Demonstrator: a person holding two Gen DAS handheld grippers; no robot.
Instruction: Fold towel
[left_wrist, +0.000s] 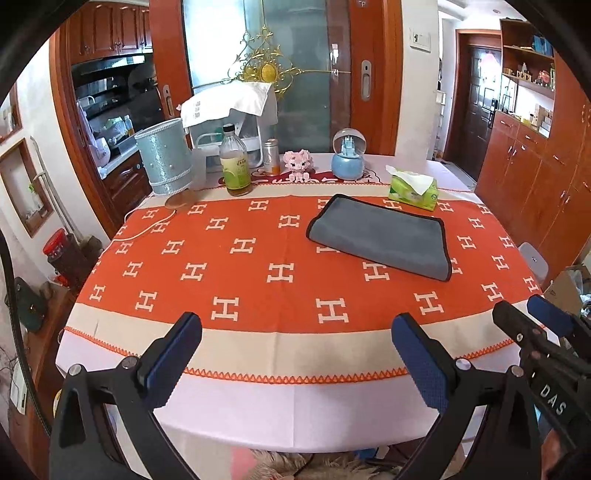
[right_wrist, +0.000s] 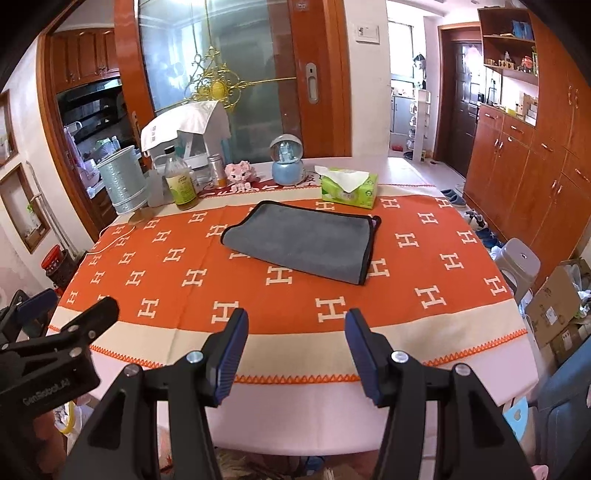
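A: Item one, the towel (left_wrist: 380, 236). Where is it lying?

B: It is lying flat on the orange tablecloth (left_wrist: 236, 280), toward the far half, just in front of the green tissue box (left_wrist: 413, 192). Grey, black-edged, and it is already looking doubled over, with a rounded fold running along its left end. A sliver of pink is showing at the far right corner in the right wrist view; what that is I cannot tell.

A: Item two, the left gripper (left_wrist: 295, 354).

B: It is hovering over the near table edge, jaws standing wide apart, holding nothing, well apart from the towel.

A: Item three, the right gripper (right_wrist: 293, 354).

B: Likewise hovering at the near edge, jaws apart and empty. Both are probably staying back and spread so the whole cloth is in sight before either one is reaching in.

A: Remaining stock?

B: A bottle (left_wrist: 235, 162), a silver-blue bucket (left_wrist: 166, 160) and a snow globe (left_wrist: 348, 155) are standing along the far edge, leaving the centre for folding.
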